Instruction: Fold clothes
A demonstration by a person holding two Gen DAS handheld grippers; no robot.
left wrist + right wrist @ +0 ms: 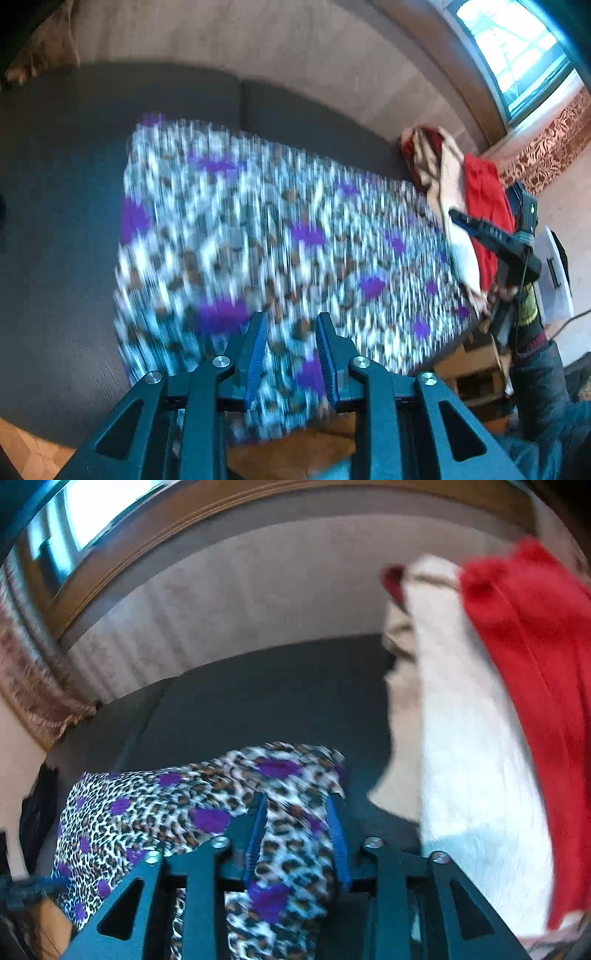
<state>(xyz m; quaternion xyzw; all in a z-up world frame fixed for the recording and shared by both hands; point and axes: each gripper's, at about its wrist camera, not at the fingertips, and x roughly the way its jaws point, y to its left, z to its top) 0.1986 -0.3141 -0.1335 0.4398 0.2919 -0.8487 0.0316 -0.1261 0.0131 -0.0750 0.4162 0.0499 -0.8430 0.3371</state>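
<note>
While the leopard-print garment (280,236) lies spread on the grey sofa seat (66,229), its near edge hanging over the front, both tongs sit at that edge, likely to lift it for a fold. The left tongs (290,354) stand apart with cloth between; the right tongs (297,834) gape too, fabric loose. White, brown-spotted, purple-blotched. A red and cream pile (498,709) lies beside the garment.

Both wrist views angled down, sharing leopard-print cloth (280,229).

Leopard-print garment (280,236) with purple spots, spread flat on grey sofa (66,229).
</note>
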